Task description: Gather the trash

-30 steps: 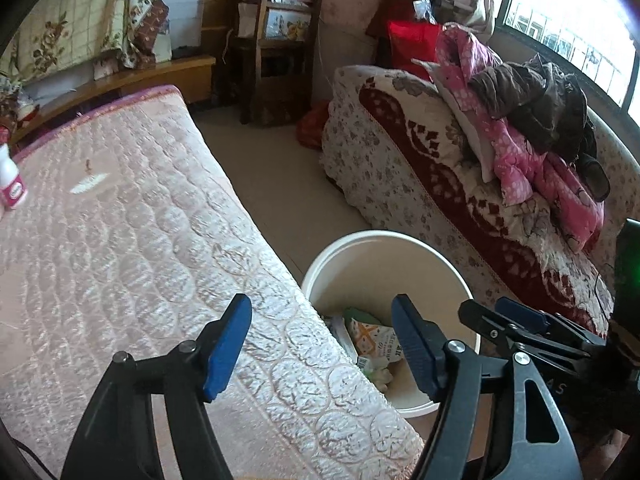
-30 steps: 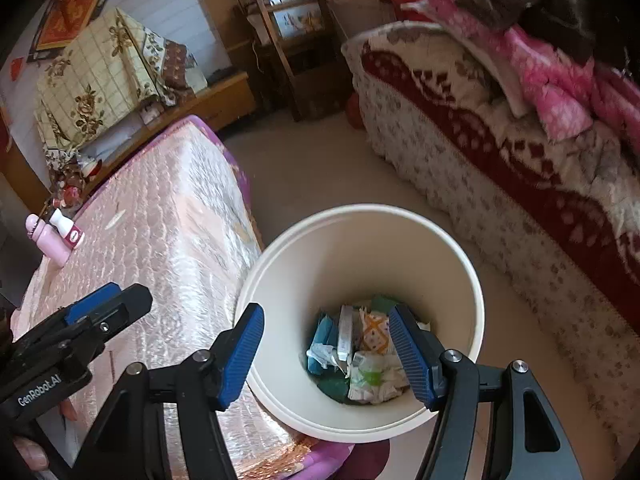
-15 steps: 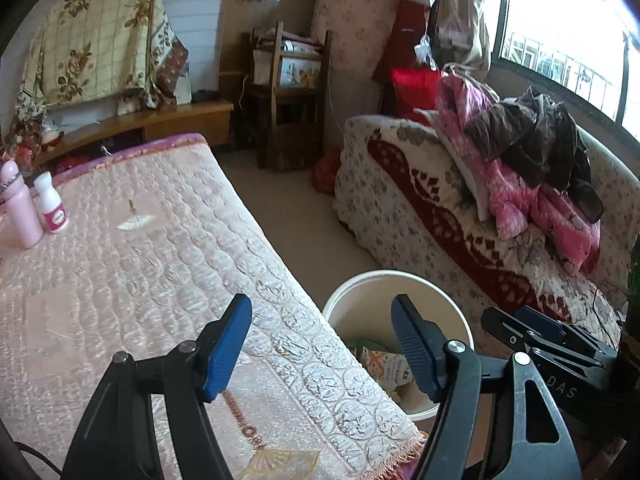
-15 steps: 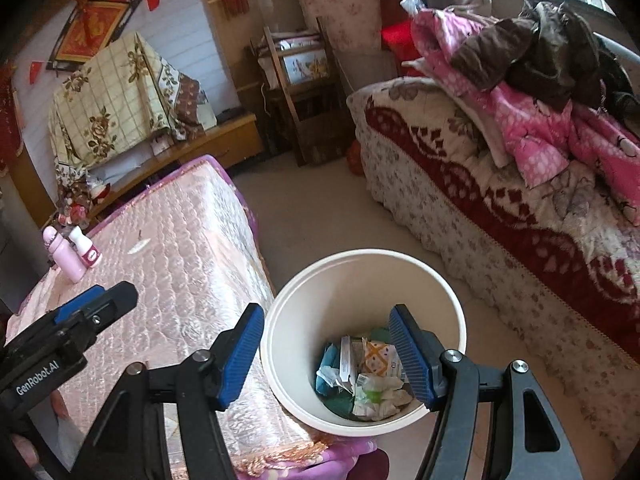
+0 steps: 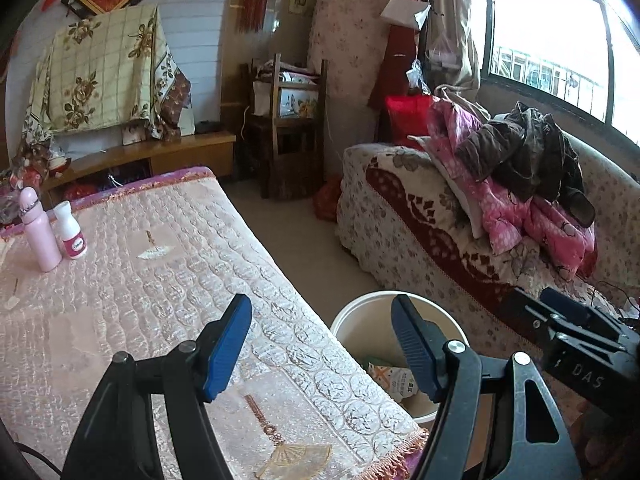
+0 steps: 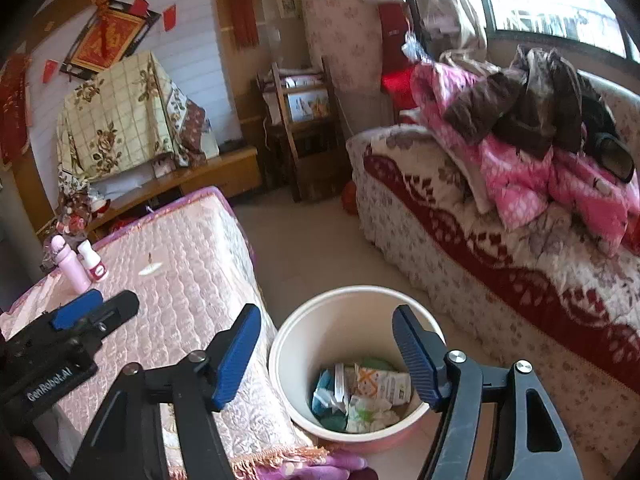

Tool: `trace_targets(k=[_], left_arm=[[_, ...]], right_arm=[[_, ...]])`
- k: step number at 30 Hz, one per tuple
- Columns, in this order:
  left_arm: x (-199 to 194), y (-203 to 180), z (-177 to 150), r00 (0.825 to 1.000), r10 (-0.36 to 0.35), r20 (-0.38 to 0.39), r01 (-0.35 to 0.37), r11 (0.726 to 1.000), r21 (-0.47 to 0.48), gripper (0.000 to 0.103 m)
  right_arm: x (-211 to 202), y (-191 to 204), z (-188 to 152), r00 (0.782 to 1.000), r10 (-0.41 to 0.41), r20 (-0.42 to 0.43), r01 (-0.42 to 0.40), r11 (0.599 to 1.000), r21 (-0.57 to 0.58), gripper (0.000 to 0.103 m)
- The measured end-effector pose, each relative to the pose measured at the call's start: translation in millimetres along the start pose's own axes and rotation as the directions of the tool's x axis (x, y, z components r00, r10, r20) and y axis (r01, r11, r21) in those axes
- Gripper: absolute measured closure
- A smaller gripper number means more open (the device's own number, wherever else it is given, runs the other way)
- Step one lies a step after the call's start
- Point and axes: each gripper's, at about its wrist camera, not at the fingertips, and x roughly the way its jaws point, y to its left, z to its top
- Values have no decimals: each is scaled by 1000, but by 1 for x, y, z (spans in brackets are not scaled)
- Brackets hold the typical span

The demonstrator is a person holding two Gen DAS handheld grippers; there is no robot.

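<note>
Both tongs gape wide and carry nothing: the left tongs (image 5: 320,346) hang over the edge of the pink quilted table (image 5: 120,280), the right tongs (image 6: 326,354) above the round cream plastic bin (image 6: 298,332). Crumpled wrappers and paper trash (image 6: 360,396) lie at the bin's bottom, on the floor just beside the table.

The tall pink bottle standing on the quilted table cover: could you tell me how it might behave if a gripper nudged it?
The pink bottle looks tall and narrow, so it would probably tip rather than slide. The soft quilted cover likely gives unsteady footing. The white bottle stands close beside it and might be knocked over too.
</note>
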Motion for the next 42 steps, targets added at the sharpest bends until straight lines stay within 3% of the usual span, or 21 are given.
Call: trace_targets(k=[15, 42], left_arm=[[-12, 9, 5, 999, 32, 39, -32, 999, -16, 30], [-12, 5, 2, 998, 39, 51, -40, 999, 21, 30]], right_arm=[[-17, 12, 11, 998, 14, 58, -13, 1000, -20, 26], [-14, 17, 10, 999, 18, 50, -17, 1000, -26, 26]])
